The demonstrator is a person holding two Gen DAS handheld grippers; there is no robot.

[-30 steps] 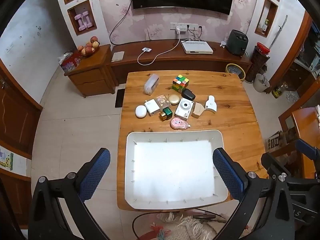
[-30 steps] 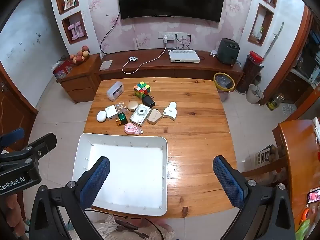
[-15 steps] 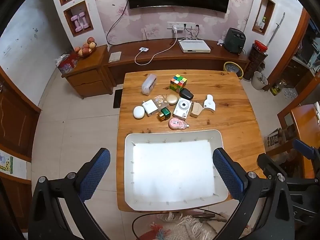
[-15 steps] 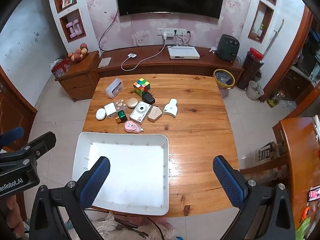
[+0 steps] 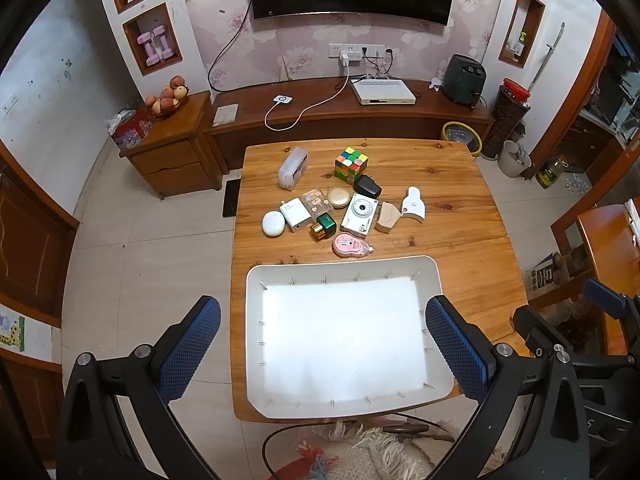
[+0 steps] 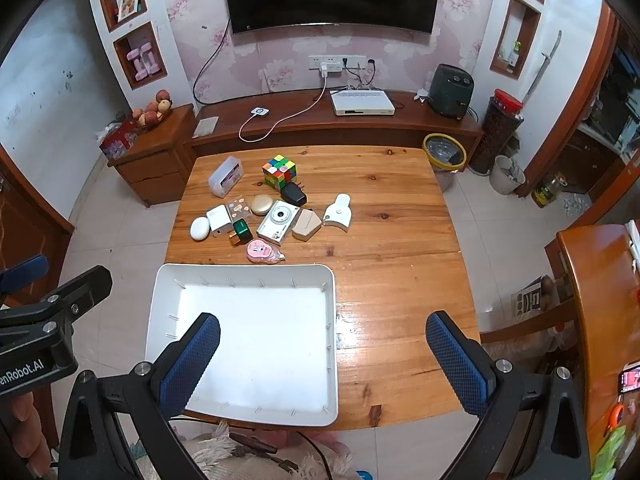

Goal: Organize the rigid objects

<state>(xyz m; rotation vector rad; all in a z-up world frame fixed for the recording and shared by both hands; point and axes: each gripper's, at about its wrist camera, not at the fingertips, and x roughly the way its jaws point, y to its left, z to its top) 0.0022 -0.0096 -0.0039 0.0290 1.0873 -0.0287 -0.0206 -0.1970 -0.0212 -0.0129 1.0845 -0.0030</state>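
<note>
the wooden desk (image 5: 460,216) is seen from high above, with the white tray (image 5: 434,280) set at its near edge and nothing laid in it yet. beyond the tray's far rim the rigid objects are crowded together: a rubik's cube (image 5: 351,164), a clear box (image 5: 293,168), a white camera (image 5: 359,213), a white charger (image 5: 295,213), a white oval case (image 5: 273,223), a green bottle (image 5: 323,227) and a pink tape dispenser (image 5: 350,245) lying nearest the tray. the left claw (image 5: 327,350) and the right claw (image 6: 322,360) are both held wide apart and empty, well above the desk. trouble is judged most likely in the cluster, where pieces touch: a neighbour could be nudged or pinched along with the chosen one, and the rounded case could slip from the pads. compared with a second ago, both views have been raised and drawn back slightly, so the desk sits lower in view; the objects lie unmoved.
</note>
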